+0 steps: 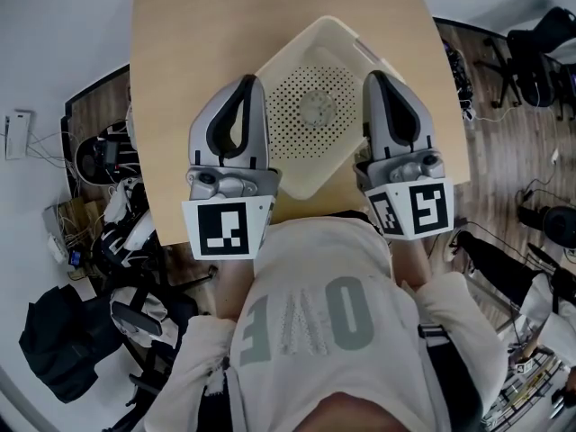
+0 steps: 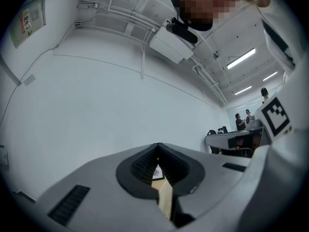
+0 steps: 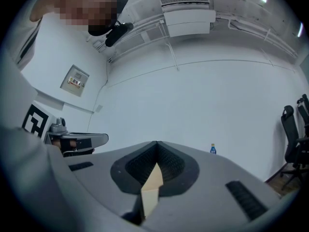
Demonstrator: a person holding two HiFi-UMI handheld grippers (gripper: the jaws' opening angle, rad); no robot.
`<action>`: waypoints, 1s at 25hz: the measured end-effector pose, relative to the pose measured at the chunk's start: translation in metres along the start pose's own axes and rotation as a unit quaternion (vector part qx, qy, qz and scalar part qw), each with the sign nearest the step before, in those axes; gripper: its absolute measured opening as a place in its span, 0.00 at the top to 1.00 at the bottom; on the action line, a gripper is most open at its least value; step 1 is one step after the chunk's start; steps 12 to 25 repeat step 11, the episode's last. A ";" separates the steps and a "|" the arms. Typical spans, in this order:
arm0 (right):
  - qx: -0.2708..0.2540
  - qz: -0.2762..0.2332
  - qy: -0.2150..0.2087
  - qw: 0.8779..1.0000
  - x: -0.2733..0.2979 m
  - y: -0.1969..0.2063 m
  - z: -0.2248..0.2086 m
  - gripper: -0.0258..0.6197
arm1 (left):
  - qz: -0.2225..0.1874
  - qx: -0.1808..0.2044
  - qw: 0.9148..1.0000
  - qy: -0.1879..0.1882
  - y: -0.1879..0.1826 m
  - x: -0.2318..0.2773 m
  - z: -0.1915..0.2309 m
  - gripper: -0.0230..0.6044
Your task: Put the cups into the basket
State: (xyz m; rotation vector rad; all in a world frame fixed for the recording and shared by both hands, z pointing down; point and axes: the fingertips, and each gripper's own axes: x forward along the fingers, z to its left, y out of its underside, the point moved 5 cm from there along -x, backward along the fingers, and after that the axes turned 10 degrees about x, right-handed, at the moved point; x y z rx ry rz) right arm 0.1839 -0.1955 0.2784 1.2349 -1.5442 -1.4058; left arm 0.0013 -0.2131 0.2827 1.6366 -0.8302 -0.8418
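Light wooden tabletop with a cream plastic basket with a perforated floor standing on it near the person's edge, set cornerwise. One round greyish cup, seen from straight above, sits on the middle of the basket floor; details too small to tell.

Person in a pale sweatshirt holds both tools raised in front of the chest, above the near half of the basket.

Left gripper is over the basket's left corner. In the left gripper view its fingers are pressed together at the tip, nothing between them, pointing at a plain white wall.

Right gripper is over the basket's right side. In the right gripper view its fingers are also closed on each other, empty.

Neither tool touches the cup or the basket.

Background: small blue bottle by the far wall, wall-mounted air conditioner, black office chair, black bag on the floor.
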 end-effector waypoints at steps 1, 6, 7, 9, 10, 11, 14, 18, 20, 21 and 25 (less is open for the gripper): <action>-0.002 0.001 0.001 1.000 -0.001 0.000 -0.001 0.96 | 0.000 0.000 1.000 0.000 0.000 0.000 0.000 0.96; -0.010 0.007 0.005 1.000 -0.003 0.003 -0.005 0.96 | 0.003 0.002 1.000 0.001 0.002 0.002 -0.002 0.96; -0.010 0.008 0.006 1.000 -0.003 0.004 -0.005 0.96 | 0.003 0.002 1.000 0.001 0.002 0.002 -0.002 0.96; -0.012 0.011 0.006 1.000 -0.003 0.005 -0.004 0.96 | 0.003 0.002 1.000 0.001 0.002 0.002 -0.001 0.96; -0.013 0.012 0.006 1.000 -0.003 0.006 -0.004 0.96 | 0.003 0.002 1.000 0.001 0.002 0.002 0.000 0.96; -0.014 0.014 0.006 1.000 -0.003 0.007 -0.003 0.96 | 0.003 0.002 1.000 0.001 0.002 0.002 0.000 0.96; -0.014 0.014 0.006 1.000 -0.003 0.007 -0.003 0.96 | 0.003 0.002 1.000 0.001 0.002 0.002 0.000 0.96; -0.014 0.014 0.006 1.000 -0.003 0.007 -0.003 0.96 | 0.003 0.002 1.000 0.001 0.002 0.002 0.000 0.96; -0.014 0.014 0.006 1.000 -0.003 0.007 -0.003 0.96 | 0.003 0.002 1.000 0.001 0.002 0.002 0.000 0.96; -0.014 0.014 0.006 1.000 -0.003 0.007 -0.003 0.96 | 0.003 0.002 1.000 0.001 0.002 0.002 0.000 0.96; -0.014 0.014 0.006 1.000 -0.003 0.007 -0.003 0.96 | 0.003 0.002 1.000 0.001 0.002 0.002 0.000 0.96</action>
